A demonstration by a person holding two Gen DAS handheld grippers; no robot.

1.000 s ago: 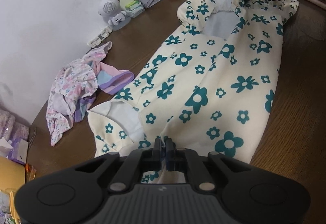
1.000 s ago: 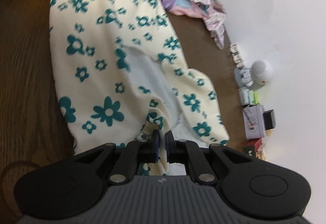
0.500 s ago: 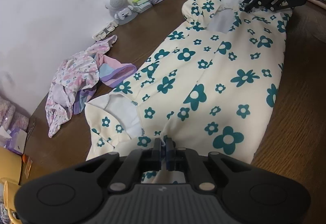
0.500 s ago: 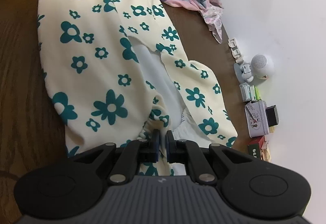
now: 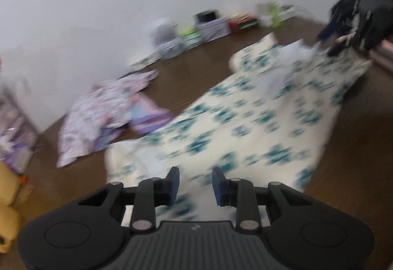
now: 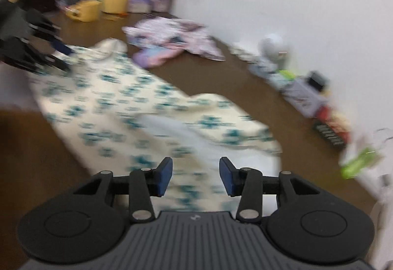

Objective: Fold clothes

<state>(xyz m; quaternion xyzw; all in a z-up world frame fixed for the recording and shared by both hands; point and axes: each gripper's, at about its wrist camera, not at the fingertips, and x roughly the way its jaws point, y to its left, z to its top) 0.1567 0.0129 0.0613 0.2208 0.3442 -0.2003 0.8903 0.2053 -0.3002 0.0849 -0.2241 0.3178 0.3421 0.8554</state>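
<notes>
Both grippers, left (image 5: 195,184) and right (image 6: 195,175), fingers apart, empty: regrip cream teal-flowered fabric garment (image 5: 245,122) at matching edges, squarely.

Brown wooden table (image 5: 208,78), white wall (image 5: 98,12)

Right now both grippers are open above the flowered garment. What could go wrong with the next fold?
1. The flowered garment lies uneven, its white inner side showing near the right gripper, so the next fold may lock in a crooked edge.
2. The pink clothes lie close beside it and could be caught in a sweep.
3. The left gripper is open over loose cloth; both views are blurred, so a grasp may miss.
</notes>
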